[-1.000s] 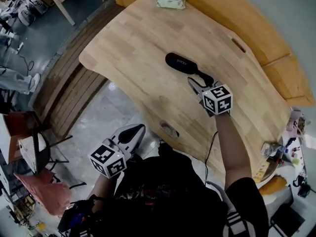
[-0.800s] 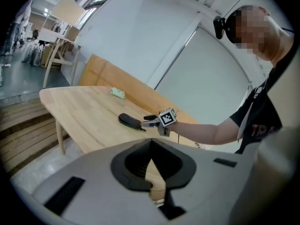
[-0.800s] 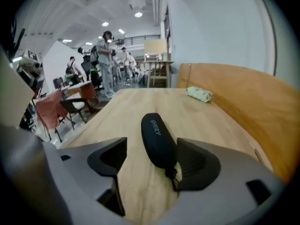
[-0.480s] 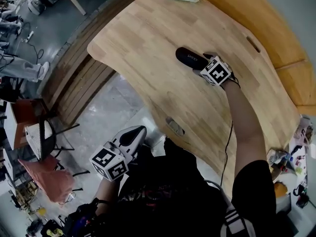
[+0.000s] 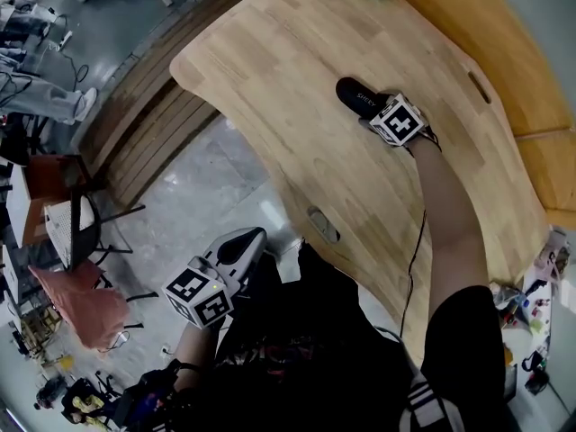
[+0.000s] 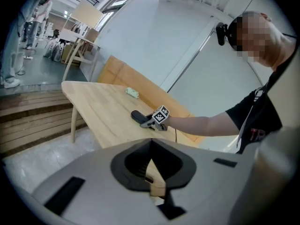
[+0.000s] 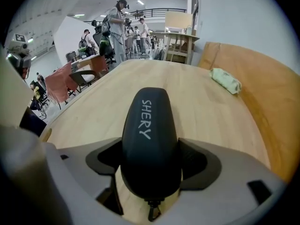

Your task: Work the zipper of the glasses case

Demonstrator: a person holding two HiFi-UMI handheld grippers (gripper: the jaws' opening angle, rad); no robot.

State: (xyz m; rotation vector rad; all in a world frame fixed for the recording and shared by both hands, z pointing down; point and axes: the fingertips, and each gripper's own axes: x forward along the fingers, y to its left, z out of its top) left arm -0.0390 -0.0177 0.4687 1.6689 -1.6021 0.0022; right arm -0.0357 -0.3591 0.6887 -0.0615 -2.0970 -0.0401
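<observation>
At the upper right of the head view, the right gripper (image 5: pixel 371 115) straddles the near end of a black case (image 7: pixel 150 135) lying flat on the table (image 5: pixel 297 79). Its jaws have just been opening and now stand spread wide, with the case between them and nothing clamped. The left gripper (image 5: pixel 255 237) hangs at the lower left, off the table's edge and well apart from the case, jaws clenched together on nothing.

The likely trouble is the grip. The jaws flank the rounded shell rather than the small pull tab (image 7: pixel 150 213) at its near end, so closing here would probably pinch the body and leave the zipper unmoved. The shell looks smooth and tapered, and a squeeze could push it forward out of the jaws or send it sliding on the wood. With the other gripper so far off, nothing would steady the case against a tug on the tab.

The zipper track shows in no view. The tab sits at the very bottom of the right gripper view, small and partly shadowed. Whether the pads brush the case's sides is hard to judge. In the head view the marker cube covers the case's near end.
</observation>
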